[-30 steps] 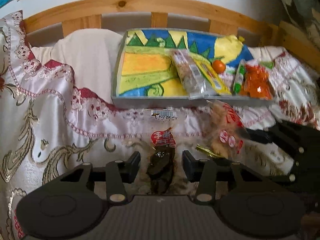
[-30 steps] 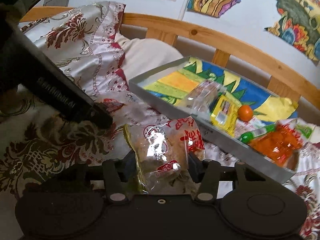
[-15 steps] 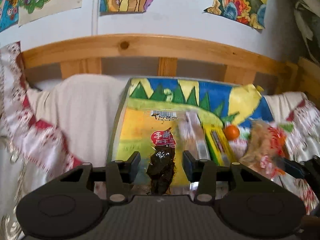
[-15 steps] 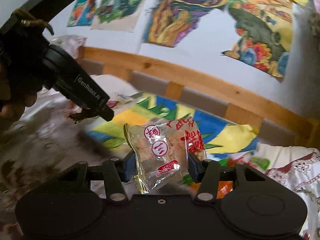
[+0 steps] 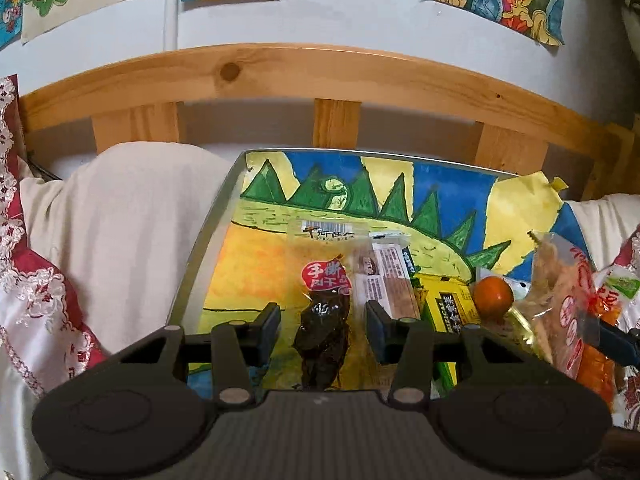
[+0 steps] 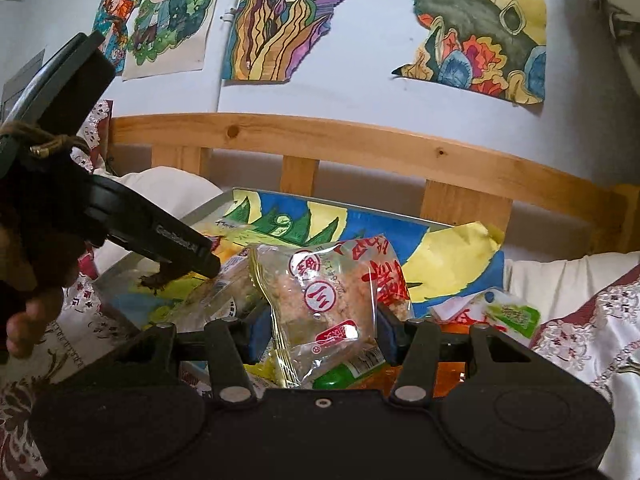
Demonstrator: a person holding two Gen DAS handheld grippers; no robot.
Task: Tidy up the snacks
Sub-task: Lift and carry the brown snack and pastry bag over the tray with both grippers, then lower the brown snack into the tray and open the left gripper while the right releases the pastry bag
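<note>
My left gripper (image 5: 322, 330) is shut on a clear packet of dark dried meat with a red label (image 5: 324, 312) and holds it above the tray (image 5: 208, 240), whose floor is a bright painted sheet. My right gripper (image 6: 320, 334) is shut on a clear packet holding a pale crumbly cake (image 6: 324, 300) with red print, over the tray's right part. That packet shows at the right in the left wrist view (image 5: 560, 300). The left gripper (image 6: 176, 248) appears at the left of the right wrist view.
In the tray lie a long biscuit pack (image 5: 390, 276), a yellow pack (image 5: 448, 304), a small orange (image 5: 493, 295) and orange and green packets (image 6: 508, 312). A wooden bed rail (image 5: 320, 76) and a wall with paintings stand behind. White and patterned bedding (image 5: 100, 240) surrounds the tray.
Both grippers have risen from the bedspread and moved forward over the tray, each still carrying its packet.
</note>
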